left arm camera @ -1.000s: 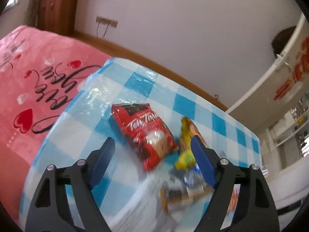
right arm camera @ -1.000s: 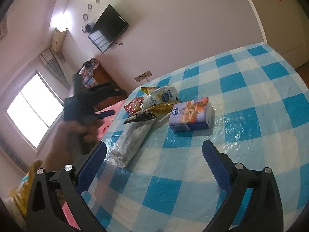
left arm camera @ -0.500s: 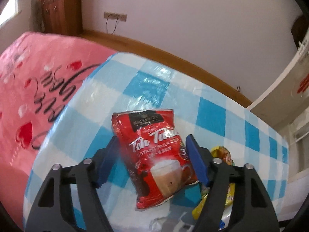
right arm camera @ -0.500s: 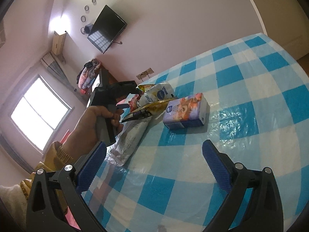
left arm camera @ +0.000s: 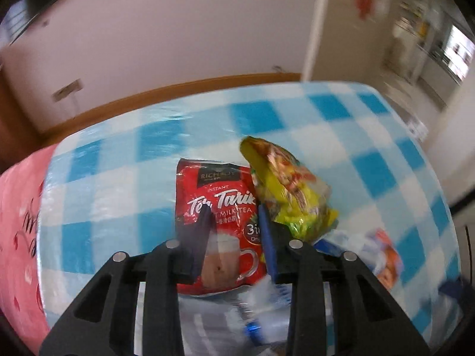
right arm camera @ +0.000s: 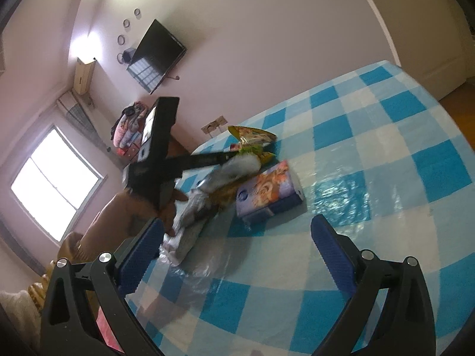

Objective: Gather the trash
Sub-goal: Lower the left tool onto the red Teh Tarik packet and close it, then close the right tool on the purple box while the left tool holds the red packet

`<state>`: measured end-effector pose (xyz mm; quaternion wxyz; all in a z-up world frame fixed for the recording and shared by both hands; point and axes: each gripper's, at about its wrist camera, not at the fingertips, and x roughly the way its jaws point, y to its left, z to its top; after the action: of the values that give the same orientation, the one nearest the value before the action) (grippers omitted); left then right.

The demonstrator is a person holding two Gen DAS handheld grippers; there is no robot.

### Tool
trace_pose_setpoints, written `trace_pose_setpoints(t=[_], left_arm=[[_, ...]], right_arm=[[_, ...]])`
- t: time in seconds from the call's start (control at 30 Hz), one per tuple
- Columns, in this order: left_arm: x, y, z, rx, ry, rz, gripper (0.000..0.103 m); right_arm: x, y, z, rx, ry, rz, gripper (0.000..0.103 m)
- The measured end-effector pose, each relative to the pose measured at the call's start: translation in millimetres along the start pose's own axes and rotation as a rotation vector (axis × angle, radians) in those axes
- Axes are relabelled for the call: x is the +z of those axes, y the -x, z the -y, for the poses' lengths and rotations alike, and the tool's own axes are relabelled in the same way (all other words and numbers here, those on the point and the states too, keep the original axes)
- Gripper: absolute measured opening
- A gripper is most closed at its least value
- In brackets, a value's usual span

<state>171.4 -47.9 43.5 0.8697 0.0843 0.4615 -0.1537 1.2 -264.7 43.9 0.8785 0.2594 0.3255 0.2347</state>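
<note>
A red milk-tea packet lies on the blue-checked table. My left gripper has its two fingers closed in on the packet's sides, gripping it. A yellow snack bag lies against the packet's right side. In the right wrist view the left gripper reaches into the trash pile from the left. My right gripper is open and empty above the table, short of a purple box.
A white plastic wrapper lies left of the purple box. A pink bedspread borders the table's left edge. A wall-mounted TV and a window are behind.
My left gripper moved in over the red packet and its fingers closed from wide open onto it. The right gripper stayed open and drifted a little.
</note>
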Motion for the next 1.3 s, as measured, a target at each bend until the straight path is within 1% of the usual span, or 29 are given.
trace_pose_setpoints(t=[0.13,0.23,0.33,0.37,0.4,0.47,0.5,0.53,0.63,0.8,1.07,1.17,1.2,1.23,1.27,1.3], left_arm=[[-16,12,32,-0.076,-0.072,-0.006,0.034],[-29,21,46,-0.127,-0.107,-0.013,0.034],[-40,30,55,-0.159,-0.107,-0.014,0.034],[-43,31,57,-0.155,-0.108,-0.010,0.035],[-44,31,57,-0.146,-0.115,-0.006,0.038],[-45,31,57,-0.142,-0.111,-0.010,0.048],[-43,28,56,-0.140,-0.104,-0.014,0.056],[-42,26,56,-0.131,-0.100,-0.016,0.059],[-37,17,55,-0.110,-0.104,-0.018,0.059],[-34,9,52,-0.120,-0.096,-0.021,0.059],[-35,9,49,-0.115,-0.061,-0.008,0.057],[-36,10,50,-0.112,-0.092,-0.012,0.060],[-36,10,51,-0.096,-0.113,-0.014,0.066],[-36,10,50,-0.072,-0.124,-0.016,0.076],[-35,10,49,-0.057,-0.125,-0.012,0.080],[-34,10,46,-0.056,-0.123,-0.013,0.083]], right_arm=[[2,5,8,-0.036,-0.012,0.017,0.098],[3,4,14,-0.065,-0.022,0.011,0.098],[2,0,18,-0.089,-0.025,-0.012,0.098],[2,-3,19,-0.101,-0.021,-0.024,0.098],[1,-5,19,-0.118,-0.016,-0.036,0.098],[-1,-10,17,-0.136,0.001,-0.057,0.098],[-3,-13,16,-0.151,0.016,-0.070,0.098],[-4,-16,14,-0.171,0.036,-0.081,0.098],[-8,-23,8,-0.234,0.098,-0.105,0.098],[-11,-34,8,-0.266,0.113,-0.149,0.098],[-12,-41,0,-0.289,0.168,-0.162,0.098],[-13,-42,0,-0.286,0.171,-0.172,0.098],[-13,-43,0,-0.285,0.173,-0.173,0.098],[-13,-43,0,-0.284,0.176,-0.174,0.098],[-13,-44,-1,-0.286,0.181,-0.177,0.098],[-14,-44,-2,-0.287,0.187,-0.180,0.098]])
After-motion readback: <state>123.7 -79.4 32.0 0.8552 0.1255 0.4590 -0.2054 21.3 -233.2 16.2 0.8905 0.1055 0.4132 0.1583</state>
